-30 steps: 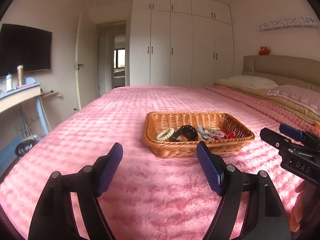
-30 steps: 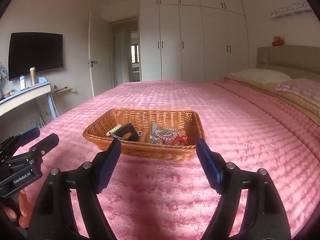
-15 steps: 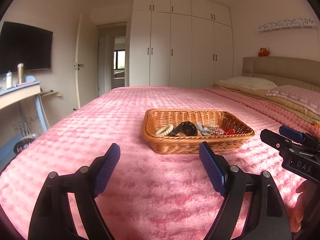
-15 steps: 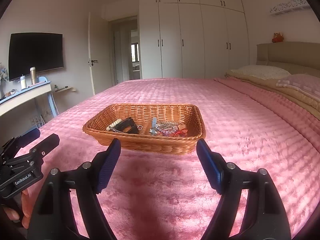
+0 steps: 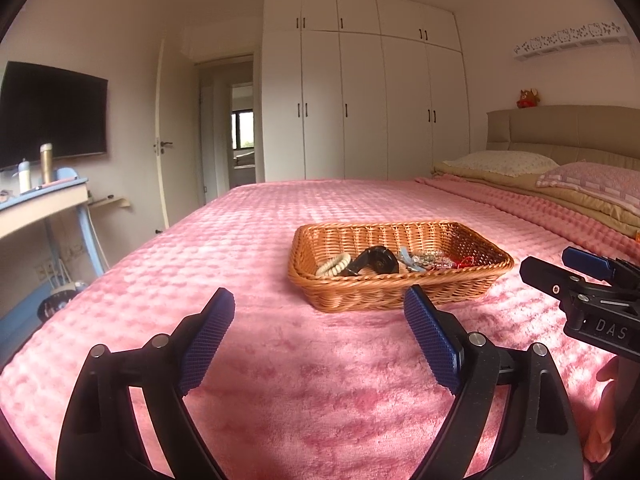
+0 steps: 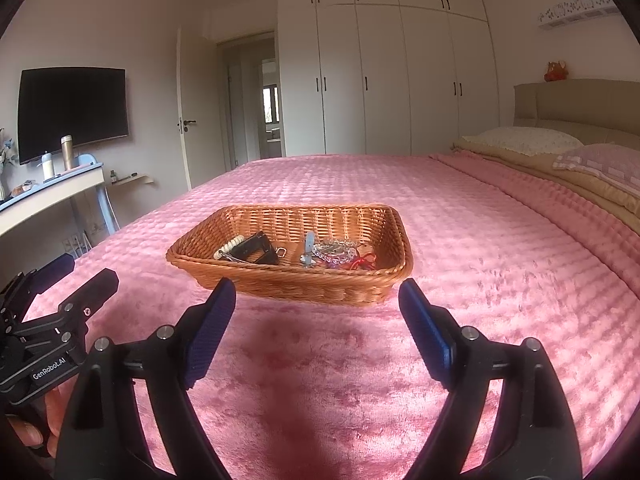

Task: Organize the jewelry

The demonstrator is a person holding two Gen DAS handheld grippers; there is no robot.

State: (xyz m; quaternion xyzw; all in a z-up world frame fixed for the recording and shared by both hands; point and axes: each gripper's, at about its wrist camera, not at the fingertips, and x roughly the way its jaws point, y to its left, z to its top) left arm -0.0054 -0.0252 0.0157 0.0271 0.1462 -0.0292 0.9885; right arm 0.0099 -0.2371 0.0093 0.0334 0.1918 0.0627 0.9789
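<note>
A wicker basket (image 5: 400, 292) stands on the pink bedspread; it also shows in the right wrist view (image 6: 304, 284). Inside lie a cream bead bracelet (image 5: 333, 265), a black watch (image 5: 376, 261), a pale blue clip (image 5: 409, 260), clear bead strands (image 5: 434, 259) and a red piece (image 5: 464, 262). The same items show in the right wrist view: bracelet (image 6: 229, 247), black watch (image 6: 256, 250), clip (image 6: 309, 247), clear beads (image 6: 336, 251), red piece (image 6: 363, 261). My left gripper (image 5: 318, 332) is open and empty, short of the basket's near left. My right gripper (image 6: 316, 320) is open and empty, just short of the basket's near rim.
The pink bedspread (image 5: 280, 380) runs all around the basket. Pillows (image 5: 592, 180) and a headboard (image 5: 560, 128) are at the right. A desk (image 5: 36, 204) with bottles, a wall TV (image 5: 52, 110), a door (image 5: 166, 136) and white wardrobes (image 5: 360, 92) stand beyond the bed.
Both grippers have dropped lower and tilted up, so the basket is seen at a flatter angle. Both stay open and empty; the basket's contents have not moved.
</note>
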